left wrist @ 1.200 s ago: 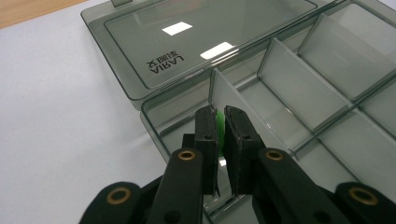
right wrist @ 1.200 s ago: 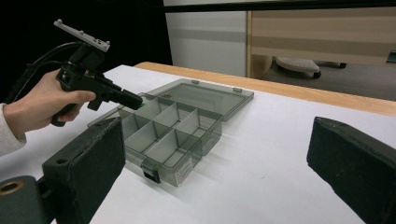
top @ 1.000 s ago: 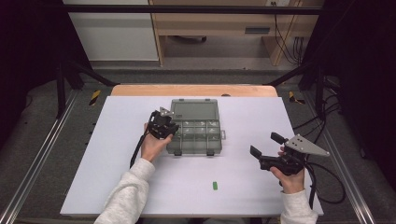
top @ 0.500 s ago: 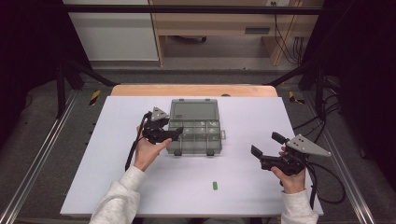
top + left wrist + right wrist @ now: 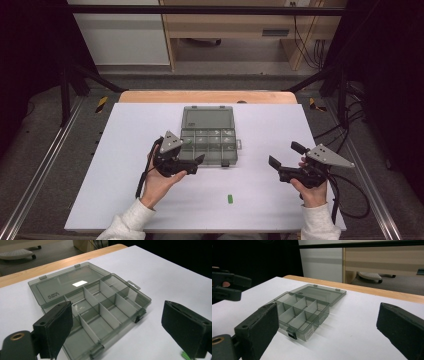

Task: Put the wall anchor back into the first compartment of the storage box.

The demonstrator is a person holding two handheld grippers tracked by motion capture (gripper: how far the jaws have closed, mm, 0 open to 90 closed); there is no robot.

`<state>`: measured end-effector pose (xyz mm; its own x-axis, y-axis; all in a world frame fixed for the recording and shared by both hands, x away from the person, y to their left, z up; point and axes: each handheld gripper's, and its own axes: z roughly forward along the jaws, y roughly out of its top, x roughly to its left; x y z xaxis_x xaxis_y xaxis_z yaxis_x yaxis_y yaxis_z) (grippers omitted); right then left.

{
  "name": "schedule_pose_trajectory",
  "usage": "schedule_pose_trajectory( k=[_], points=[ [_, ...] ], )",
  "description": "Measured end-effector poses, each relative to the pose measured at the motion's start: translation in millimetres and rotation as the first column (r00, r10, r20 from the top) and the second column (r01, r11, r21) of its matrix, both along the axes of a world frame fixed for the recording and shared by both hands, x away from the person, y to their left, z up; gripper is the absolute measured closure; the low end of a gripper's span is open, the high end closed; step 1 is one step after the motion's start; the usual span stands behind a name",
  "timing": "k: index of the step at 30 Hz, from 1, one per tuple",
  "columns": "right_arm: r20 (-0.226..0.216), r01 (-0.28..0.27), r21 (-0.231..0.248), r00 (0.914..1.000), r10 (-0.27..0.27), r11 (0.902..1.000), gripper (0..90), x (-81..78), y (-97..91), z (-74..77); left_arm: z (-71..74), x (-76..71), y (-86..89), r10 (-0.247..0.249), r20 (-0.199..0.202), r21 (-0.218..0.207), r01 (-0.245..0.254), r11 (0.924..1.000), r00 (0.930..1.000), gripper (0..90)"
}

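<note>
The box (image 5: 208,136) is lying open mid-table; its lid's embossed writing is unreadable. The left gripper (image 5: 192,162), jaws just widening, and the right gripper (image 5: 285,155) are gaping empty.

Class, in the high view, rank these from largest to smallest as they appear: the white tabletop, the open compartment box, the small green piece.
1. White tabletop
2. Open compartment box, lid laid flat behind it
3. Small green piece, clearly the smallest

Between the left gripper's (image 5: 117,325) two black jaws, which had just been opening and held nothing, lay the smoky compartment box (image 5: 100,312) on the white table (image 5: 162,272), its lid (image 5: 65,282) flat back, a green bit (image 5: 184,355) near the right jaw.
</note>
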<state>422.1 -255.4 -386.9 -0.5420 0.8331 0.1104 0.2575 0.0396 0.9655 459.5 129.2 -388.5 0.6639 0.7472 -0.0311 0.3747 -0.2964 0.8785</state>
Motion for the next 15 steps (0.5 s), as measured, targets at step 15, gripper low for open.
schedule_pose_trajectory(
  k=[15],
  points=[
    [0.002, -0.002, -0.001, 1.0, 0.002, 1.0, 4.4, -0.3, 0.2, 0.3, -26.1, -36.1, -32.9, -0.073, -0.045, 0.021, 0.074, 0.9971, 0.9963, 9.2]
  ],
)
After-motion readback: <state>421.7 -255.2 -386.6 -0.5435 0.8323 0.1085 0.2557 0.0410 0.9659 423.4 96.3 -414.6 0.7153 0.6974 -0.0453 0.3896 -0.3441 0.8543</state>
